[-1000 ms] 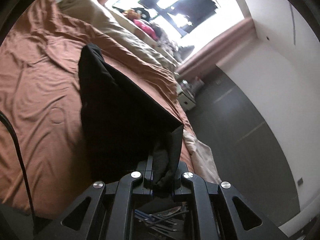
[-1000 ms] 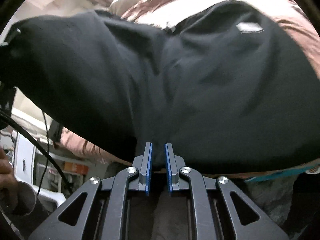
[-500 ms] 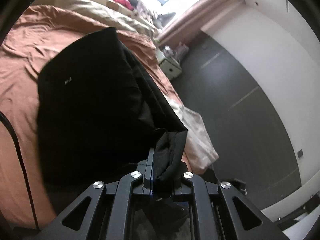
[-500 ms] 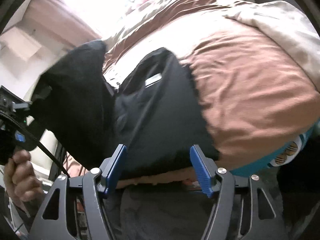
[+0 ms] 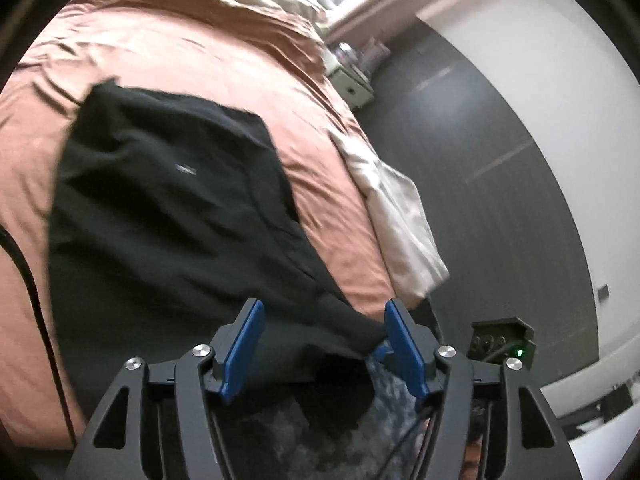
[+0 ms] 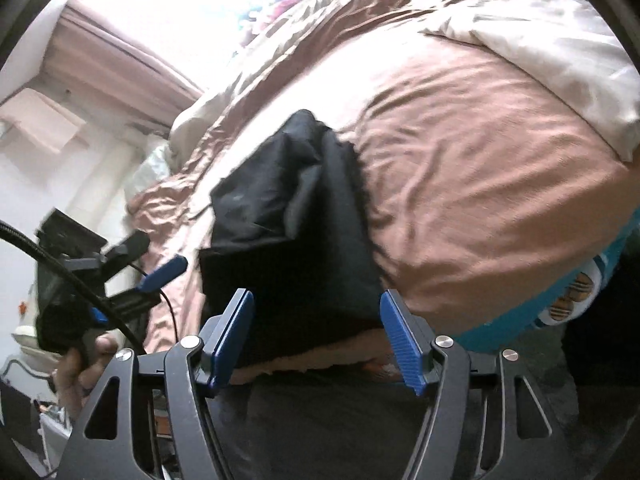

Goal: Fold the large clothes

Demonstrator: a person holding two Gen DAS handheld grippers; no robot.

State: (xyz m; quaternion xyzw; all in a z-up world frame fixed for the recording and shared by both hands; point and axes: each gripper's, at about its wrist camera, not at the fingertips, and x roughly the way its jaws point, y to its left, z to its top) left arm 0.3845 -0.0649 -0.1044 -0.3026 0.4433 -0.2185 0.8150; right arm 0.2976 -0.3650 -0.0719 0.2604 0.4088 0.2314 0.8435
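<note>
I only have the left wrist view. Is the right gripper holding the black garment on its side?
Observer: No. The right gripper has its jaws opening. The black garment's near edge sits between them, but the pads do not press on it.
Operator: Is that side of the garment down on the bed?
Observer: Yes. In the right wrist view it lies in folded layers on the brown bedspread, with its near edge close to the bedspread's edge.
Operator: Is anything else on that side that I can't see?
Observer: A teal patterned fabric shows below the bedspread's edge, to the right of the garment.
</note>
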